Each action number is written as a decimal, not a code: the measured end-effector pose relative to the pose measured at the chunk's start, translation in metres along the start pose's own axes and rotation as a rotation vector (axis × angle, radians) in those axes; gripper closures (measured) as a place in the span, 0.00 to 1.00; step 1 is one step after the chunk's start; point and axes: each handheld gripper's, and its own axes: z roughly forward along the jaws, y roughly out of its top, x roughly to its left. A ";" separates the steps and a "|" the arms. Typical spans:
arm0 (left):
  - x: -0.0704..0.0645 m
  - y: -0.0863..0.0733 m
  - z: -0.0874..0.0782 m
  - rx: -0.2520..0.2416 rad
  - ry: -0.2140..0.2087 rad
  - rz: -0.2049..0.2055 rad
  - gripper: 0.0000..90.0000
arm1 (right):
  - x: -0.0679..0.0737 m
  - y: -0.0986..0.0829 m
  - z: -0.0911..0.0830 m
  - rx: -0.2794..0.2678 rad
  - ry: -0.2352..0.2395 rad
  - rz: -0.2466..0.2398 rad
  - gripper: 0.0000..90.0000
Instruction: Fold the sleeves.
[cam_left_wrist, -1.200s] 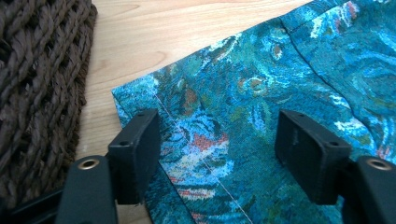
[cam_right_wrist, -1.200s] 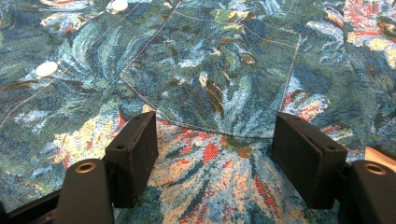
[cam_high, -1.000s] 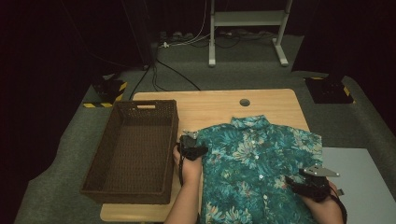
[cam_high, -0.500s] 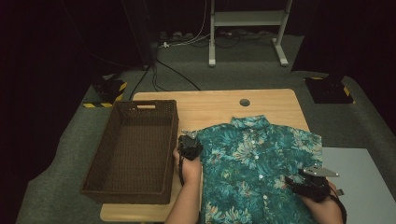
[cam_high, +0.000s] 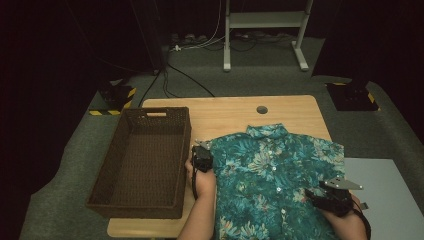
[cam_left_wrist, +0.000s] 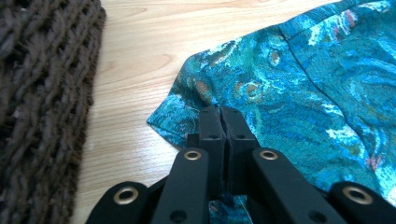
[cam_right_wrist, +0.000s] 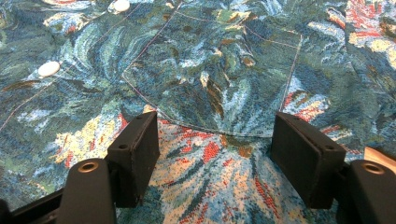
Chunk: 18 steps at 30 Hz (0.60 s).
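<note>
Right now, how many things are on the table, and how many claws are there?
Shirts: 1, the leafy blue shirt
Baskets: 1, the brown woven basket
Claws: 2, the left claw shut on the shirt's sleeve, and the right claw open over the shirt
Total: 4

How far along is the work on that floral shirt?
Done: the floral shirt lies spread flat, buttoned, on the table. In hand: the left tongs pinch its sleeve edge; the right tongs hover open over the chest pocket. Left: no fold yet; the wicker basket holds nothing.
</note>
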 end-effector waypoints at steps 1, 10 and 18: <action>0.001 0.000 0.000 -0.003 0.004 0.000 0.98 | 0.001 0.000 0.000 0.001 0.001 0.002 0.36; 0.002 0.012 -0.009 -0.034 0.001 0.005 0.98 | 0.007 0.002 0.002 0.003 -0.004 0.006 0.34; -0.016 0.019 -0.024 -0.088 -0.037 0.037 0.98 | 0.008 0.002 0.002 0.004 -0.002 0.008 0.34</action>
